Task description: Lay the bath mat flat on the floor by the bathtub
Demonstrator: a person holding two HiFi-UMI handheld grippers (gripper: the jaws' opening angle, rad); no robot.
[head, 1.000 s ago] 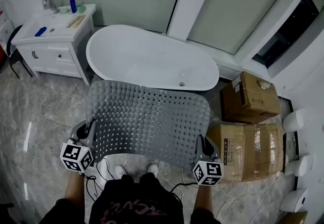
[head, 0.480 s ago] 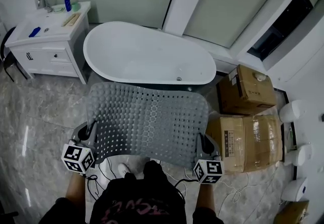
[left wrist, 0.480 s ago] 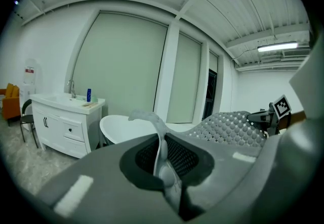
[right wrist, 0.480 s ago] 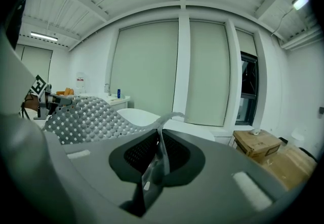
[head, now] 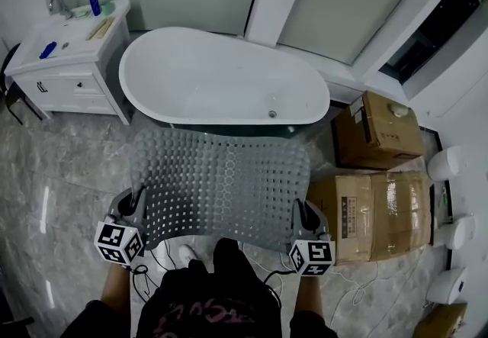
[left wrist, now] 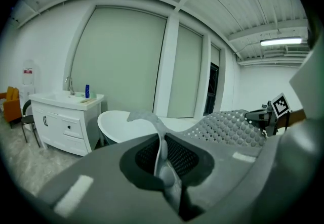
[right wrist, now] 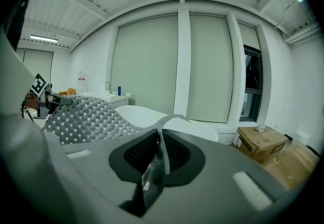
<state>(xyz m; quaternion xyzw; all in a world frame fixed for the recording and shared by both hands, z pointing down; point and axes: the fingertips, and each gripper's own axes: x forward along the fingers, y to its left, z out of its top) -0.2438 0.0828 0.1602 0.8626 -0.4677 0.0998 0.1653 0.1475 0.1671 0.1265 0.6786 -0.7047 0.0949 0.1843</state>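
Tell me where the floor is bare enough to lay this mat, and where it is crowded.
Bare floor lies before the bathtub, from the cabinet to the cardboard boxes, under the bath mat. Crowded: the right side, full of boxes.

grey bath mat (head: 223, 184) w/ rows of holes & bumps, white bathtub (head: 221, 77), white vanity (head: 65, 62), brown cardboard boxes (head: 374, 210), grey marbled floor (head: 53, 214), b&w marker cubes (head: 118, 243)

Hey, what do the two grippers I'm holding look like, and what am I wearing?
Both the left gripper and right gripper are grey moulded shells with a dark mesh-textured lining inside. Each carries a white cube printed with black square markers. Thin cables trail off them. You wear a dark top with reddish print.
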